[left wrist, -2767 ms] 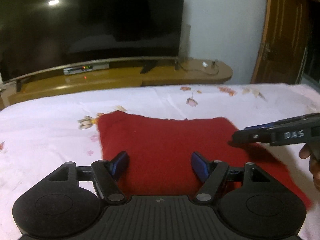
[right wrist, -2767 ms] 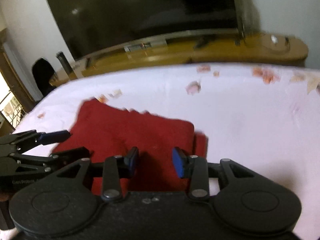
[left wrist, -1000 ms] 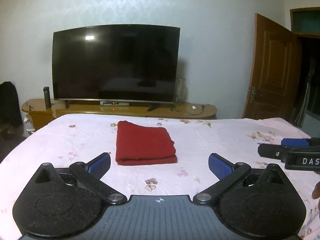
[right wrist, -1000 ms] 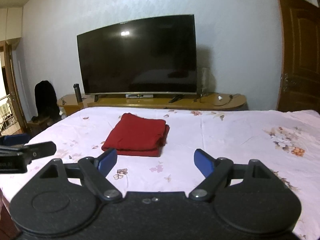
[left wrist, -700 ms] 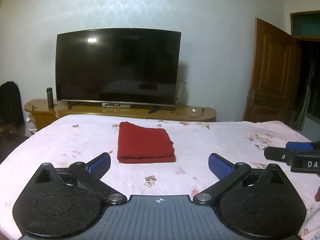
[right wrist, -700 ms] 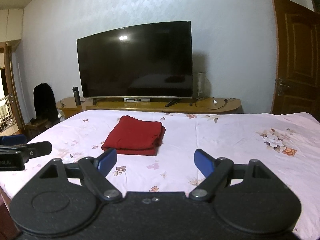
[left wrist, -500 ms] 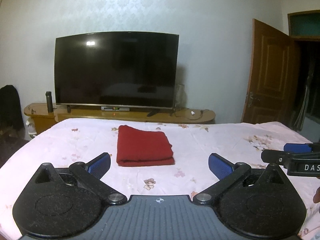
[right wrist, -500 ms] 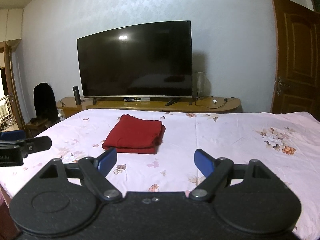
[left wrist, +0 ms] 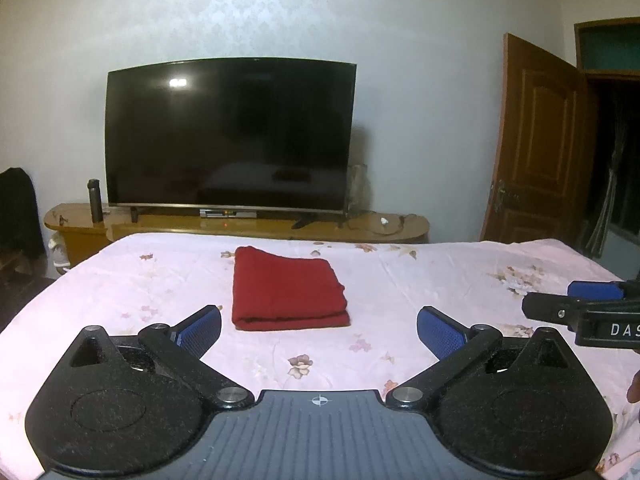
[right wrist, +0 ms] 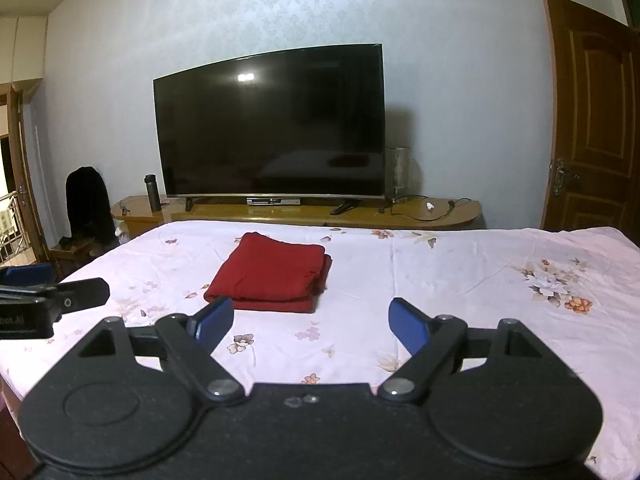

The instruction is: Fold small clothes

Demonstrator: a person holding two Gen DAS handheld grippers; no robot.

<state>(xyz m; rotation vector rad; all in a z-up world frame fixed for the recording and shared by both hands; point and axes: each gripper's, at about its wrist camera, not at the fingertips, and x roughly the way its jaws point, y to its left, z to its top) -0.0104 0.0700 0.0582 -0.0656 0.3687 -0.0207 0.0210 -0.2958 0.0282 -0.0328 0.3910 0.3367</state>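
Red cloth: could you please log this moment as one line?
red cloth: folded, on bed | left gripper: open, empty | right gripper: open, empty

Right of the left claw, the right claw runs off the picture's edge, its lettering cut short. Small things on the TV stand ahead are too tiny to tell.

White letters reading "DAS" are showing on the black body of the right gripper at the right edge of the left wrist view, cut off by the frame. In the right wrist view, the left gripper at the left edge is carrying pale letters that look like "bot.AI", too clipped to read with certainty.
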